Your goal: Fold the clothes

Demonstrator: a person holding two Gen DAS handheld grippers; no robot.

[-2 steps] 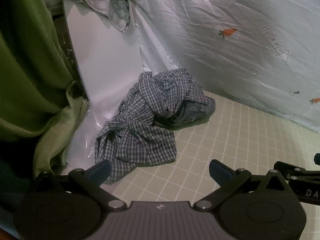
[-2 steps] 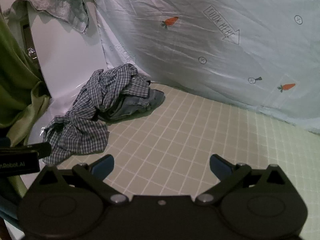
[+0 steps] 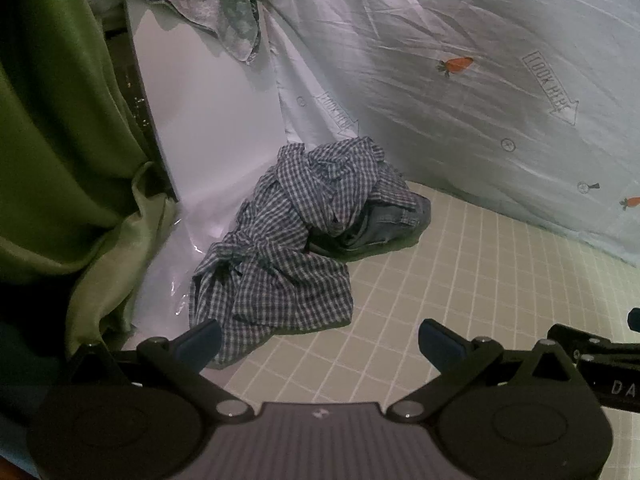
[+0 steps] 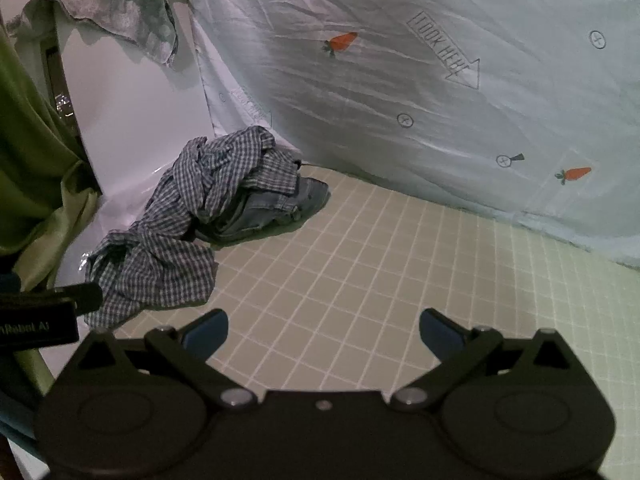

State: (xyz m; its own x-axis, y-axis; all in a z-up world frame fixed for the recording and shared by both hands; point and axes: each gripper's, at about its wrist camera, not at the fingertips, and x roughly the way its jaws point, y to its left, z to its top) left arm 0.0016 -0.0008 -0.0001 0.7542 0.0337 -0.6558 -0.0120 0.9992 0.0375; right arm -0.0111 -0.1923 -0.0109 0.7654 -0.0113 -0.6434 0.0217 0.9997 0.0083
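A crumpled blue-and-white checked shirt (image 3: 288, 248) lies in a heap on the pale green checked cloth (image 3: 460, 280), partly over a bundled piece of blue denim (image 3: 392, 220). My left gripper (image 3: 320, 340) hovers open just in front of the heap, its left finger (image 3: 200, 340) close over the shirt's near edge. From the right wrist view the checked shirt (image 4: 168, 248) and denim (image 4: 276, 208) sit further off to the left, and my right gripper (image 4: 324, 330) stands open over bare cloth with nothing between its fingers.
A light blue sheet printed with carrots and arrows (image 3: 480, 80) hangs behind the heap. A white panel (image 3: 208, 120) stands at left with a grey-green patterned cloth (image 3: 216, 4) draped over it. A green curtain (image 3: 60, 140) fills the far left.
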